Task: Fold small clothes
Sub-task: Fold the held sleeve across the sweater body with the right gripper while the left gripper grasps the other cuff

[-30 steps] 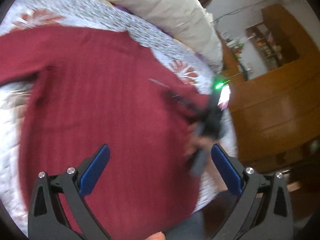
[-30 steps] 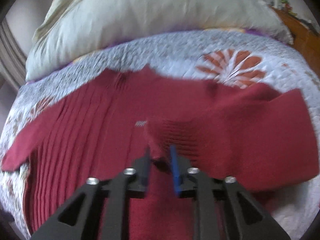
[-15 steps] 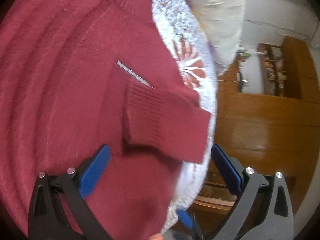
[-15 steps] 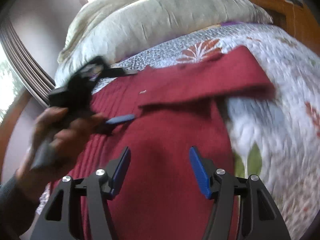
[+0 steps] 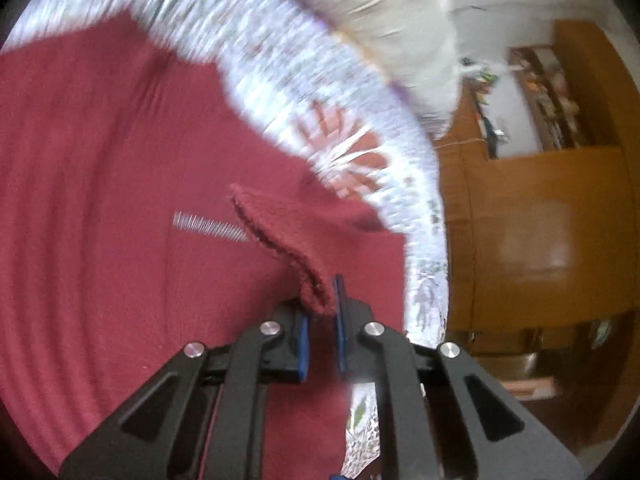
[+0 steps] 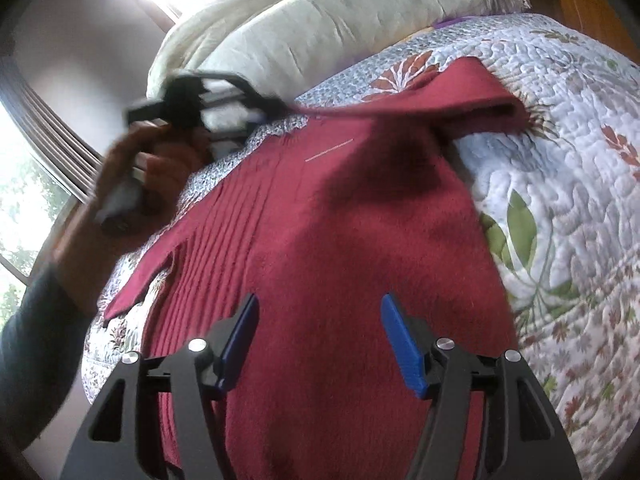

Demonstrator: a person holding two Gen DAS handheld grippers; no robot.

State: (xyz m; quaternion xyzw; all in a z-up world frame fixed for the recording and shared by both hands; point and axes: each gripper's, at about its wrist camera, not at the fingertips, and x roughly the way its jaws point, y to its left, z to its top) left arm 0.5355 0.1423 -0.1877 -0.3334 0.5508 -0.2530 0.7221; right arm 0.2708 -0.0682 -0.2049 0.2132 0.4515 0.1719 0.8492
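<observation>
Left wrist view: the left gripper (image 5: 322, 312) is nearly closed, its blue pads (image 5: 340, 300) pinching the cuff (image 5: 316, 292) of the red sweater (image 5: 100, 200). The cuff edge runs from the pads toward 11 o'clock, lifted off the sweater body. The sweater fills the frame from 12 through 9 to 6 o'clock, spread on a quilt (image 5: 352, 128). A pale pillow (image 5: 384, 12) lies at 1 o'clock, and wooden furniture (image 5: 540, 220) stands at 3 o'clock. The view is blurred.

Right wrist view: the right gripper (image 6: 320, 344) stands wide open, holding nothing, its fingers (image 6: 400, 340) over the lower part of the sweater (image 6: 320, 240). The sweater lies flat on the quilt (image 6: 560, 160), one sleeve (image 6: 460, 92) folded across toward 1 o'clock. At 10 o'clock a hand (image 6: 132, 176) grips the left gripper (image 6: 276, 106), whose tip meets the sleeve end. The pillow (image 6: 320, 28) is at 12 o'clock.
</observation>
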